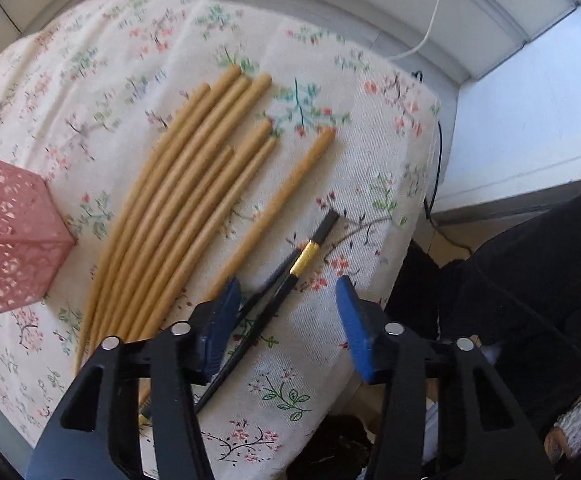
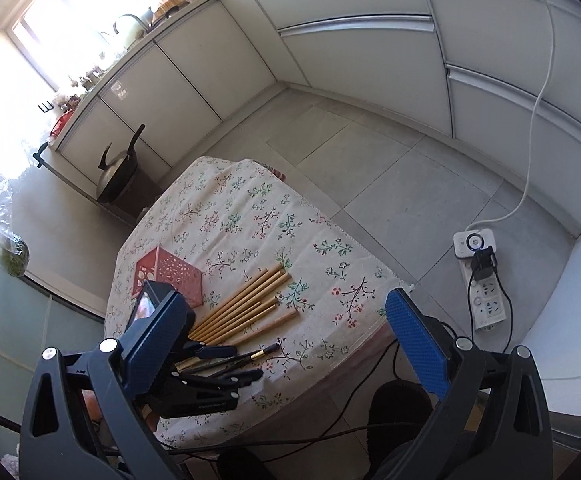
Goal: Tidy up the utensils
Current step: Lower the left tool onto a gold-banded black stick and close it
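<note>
Black chopsticks (image 1: 286,280) lie between the half-open, empty jaws of the left gripper (image 1: 286,316) — pickup under way; next, close squarely on both. Right gripper (image 2: 290,336) gapes empty.

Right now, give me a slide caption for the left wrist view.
Open left gripper poised over black gold-banded chopsticks beside tan bamboo chopsticks.

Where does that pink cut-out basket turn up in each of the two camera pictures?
Left wrist view: the pink basket sits at the left edge, partly cut off, left of the bamboo chopsticks.
Right wrist view: it lies left of centre on the floral tablecloth, partly behind the right gripper's left finger.
Shared landmark: the row of bamboo chopsticks beside it.
</note>
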The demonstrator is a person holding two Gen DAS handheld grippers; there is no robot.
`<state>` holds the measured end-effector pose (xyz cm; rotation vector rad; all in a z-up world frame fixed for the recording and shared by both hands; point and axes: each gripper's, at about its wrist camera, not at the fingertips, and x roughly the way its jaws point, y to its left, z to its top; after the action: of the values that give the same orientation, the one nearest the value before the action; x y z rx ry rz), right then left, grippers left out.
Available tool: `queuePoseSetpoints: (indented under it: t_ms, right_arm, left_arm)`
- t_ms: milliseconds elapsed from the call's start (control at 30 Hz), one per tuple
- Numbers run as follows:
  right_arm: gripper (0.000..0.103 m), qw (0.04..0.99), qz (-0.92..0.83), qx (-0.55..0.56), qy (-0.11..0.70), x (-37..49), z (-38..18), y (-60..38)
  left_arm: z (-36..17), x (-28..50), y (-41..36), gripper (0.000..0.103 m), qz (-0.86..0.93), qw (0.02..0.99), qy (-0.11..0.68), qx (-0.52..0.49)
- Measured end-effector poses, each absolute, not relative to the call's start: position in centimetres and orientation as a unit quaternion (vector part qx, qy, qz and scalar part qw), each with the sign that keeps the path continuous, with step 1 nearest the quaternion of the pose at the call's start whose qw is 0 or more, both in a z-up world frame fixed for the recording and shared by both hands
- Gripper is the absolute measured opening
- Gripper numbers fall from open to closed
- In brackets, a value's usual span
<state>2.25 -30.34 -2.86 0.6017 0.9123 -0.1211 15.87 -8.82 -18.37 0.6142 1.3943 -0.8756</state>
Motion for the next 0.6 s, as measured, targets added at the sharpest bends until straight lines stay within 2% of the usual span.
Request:
queuePoseSetpoints:
  t_ms: [133, 300, 433, 600]
  right_arm:
    - [0.097, 0.848, -0.056, 0.293, 0.438, 2.4, -3.2, -30.7]
    - [0.097, 0.844, -0.054, 0.298, 0.443, 2.5, -3.4, -30.9]
    - [0.097, 0.845, -0.057, 0.294, 0.444, 2.5, -3.4, -30.9]
    - [0.097, 0.842, -0.061, 0.297, 0.446, 2.5, -3.6, -31.0]
  left_arm:
    - [-16.9, 15.1, -8.9, 0.046, -0.403, 0.638, 0.594, 0.279]
    - [-18.5, 14.7, -9.8, 0.03, -0.389, 0.621, 0.609, 0.303]
    - [-19.1, 15.6, -10.2, 0.026, -0.376, 0.623, 0.619, 0.295]
    - [-19.8, 15.6, -11.3, 0.023, -0.362, 0.617, 0.61, 0.341]
